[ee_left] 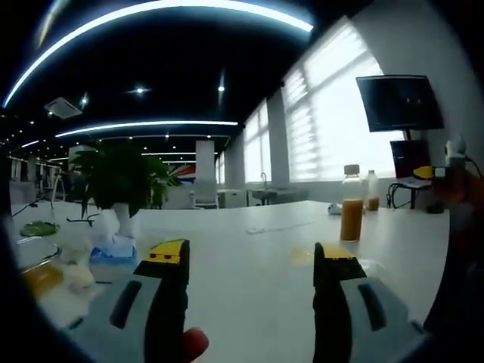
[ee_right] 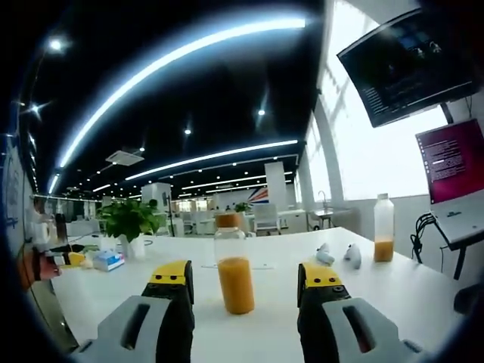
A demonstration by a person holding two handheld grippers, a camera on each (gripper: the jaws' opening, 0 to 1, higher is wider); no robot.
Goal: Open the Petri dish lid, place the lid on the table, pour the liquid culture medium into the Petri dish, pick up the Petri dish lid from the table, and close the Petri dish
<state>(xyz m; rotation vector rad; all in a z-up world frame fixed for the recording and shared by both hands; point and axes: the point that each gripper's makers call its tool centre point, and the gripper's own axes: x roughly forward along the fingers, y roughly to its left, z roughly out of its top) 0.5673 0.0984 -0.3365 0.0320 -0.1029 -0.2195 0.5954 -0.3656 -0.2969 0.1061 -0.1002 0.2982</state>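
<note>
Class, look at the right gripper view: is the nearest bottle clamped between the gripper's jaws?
No: the bottle of orange liquid stands free on the white table, beyond the open right gripper.

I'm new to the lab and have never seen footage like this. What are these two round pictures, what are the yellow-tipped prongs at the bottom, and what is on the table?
There is no robot arm here. A person holds a two-jaw gripper in each hand, and a fisheye camera rides on each, looking forward along its jaws. So the prongs are jaws: the left gripper in the left gripper view, the right gripper in the right gripper view. Both stand open and hold nothing.

On the white table stands a bottle of orange liquid, straight ahead of the right gripper and partly full. A second bottle stands farther back by a laptop. A potted plant stands at the left. A clear round dish seems to lie just beyond the left gripper's right jaw, though it is faint.
</note>
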